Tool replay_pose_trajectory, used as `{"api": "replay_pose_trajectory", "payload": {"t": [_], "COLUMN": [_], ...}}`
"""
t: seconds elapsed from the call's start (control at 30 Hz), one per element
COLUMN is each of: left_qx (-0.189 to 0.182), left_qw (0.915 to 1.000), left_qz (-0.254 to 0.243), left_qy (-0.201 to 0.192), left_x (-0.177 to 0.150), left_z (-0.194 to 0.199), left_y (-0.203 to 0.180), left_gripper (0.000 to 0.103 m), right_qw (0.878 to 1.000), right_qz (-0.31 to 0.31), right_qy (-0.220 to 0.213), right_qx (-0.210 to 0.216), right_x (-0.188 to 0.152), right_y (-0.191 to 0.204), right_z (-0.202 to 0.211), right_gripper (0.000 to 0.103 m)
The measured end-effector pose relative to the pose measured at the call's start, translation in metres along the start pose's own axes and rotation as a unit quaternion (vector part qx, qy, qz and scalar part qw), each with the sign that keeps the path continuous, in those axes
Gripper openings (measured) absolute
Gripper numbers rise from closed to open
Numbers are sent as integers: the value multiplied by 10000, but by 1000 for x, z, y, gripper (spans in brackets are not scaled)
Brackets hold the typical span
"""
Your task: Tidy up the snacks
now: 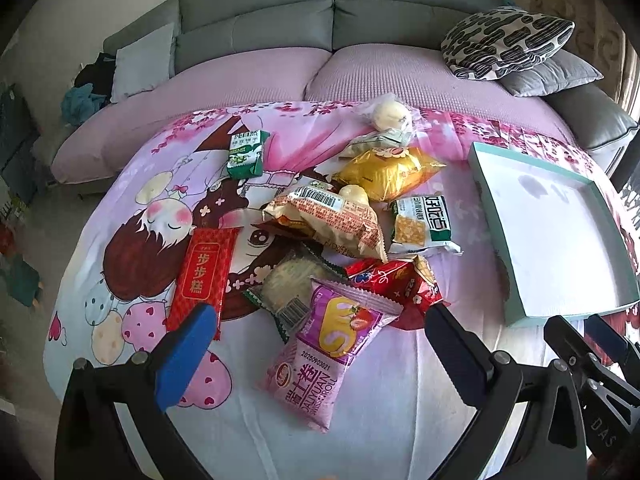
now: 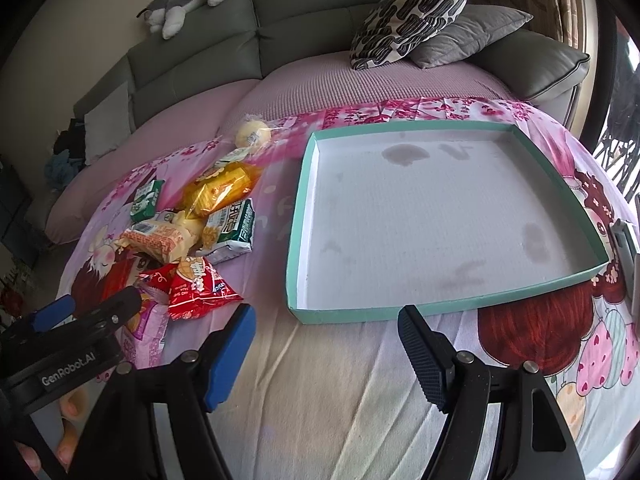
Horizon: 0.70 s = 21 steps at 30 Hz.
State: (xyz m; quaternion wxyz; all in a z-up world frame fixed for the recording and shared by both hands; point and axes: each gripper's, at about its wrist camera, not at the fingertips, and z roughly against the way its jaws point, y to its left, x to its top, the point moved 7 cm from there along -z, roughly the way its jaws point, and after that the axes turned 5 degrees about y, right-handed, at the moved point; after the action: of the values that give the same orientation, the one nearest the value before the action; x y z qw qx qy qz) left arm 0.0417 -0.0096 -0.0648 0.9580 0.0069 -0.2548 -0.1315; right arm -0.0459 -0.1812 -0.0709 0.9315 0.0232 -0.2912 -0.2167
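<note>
A pile of snack packets lies on the pink cartoon cloth [image 1: 120,216]: a pink Swiss-roll packet [image 1: 328,356] nearest me, a red packet [image 1: 396,284], a long red bar [image 1: 202,276], a yellow bag [image 1: 388,172] and a green-white carton [image 1: 246,154]. My left gripper [image 1: 320,344] is open, its fingers either side of the pink packet, above it. A shallow teal-rimmed white tray [image 2: 304,216] stands empty to the right of the pile. My right gripper [image 2: 328,352] is open and empty in front of the tray's near edge. The pile shows at its left [image 2: 192,240].
A grey sofa [image 1: 332,16] with pink seat covers runs behind the table. Patterned and grey cushions [image 2: 416,20] lie at the back right, and a plush toy [image 2: 188,0] on the sofa back. The cloth's edge drops off at the left.
</note>
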Motion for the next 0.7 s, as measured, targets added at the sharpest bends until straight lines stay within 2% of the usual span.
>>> {"api": "replay_pose_trajectory", "payload": {"t": [0.7], "left_qx": [-45], "left_qw": [9997], "left_qz": [132], "left_qy": [196], "left_x": [-4], "left_z": [-8], "left_y": [4], "left_gripper": [103], "right_qw": [10000], "right_qz": [21], "right_qy": [59], "right_qx": [-17], "right_x": [-2], "right_y": [1], "right_z": [-2], "right_gripper": [77]}}
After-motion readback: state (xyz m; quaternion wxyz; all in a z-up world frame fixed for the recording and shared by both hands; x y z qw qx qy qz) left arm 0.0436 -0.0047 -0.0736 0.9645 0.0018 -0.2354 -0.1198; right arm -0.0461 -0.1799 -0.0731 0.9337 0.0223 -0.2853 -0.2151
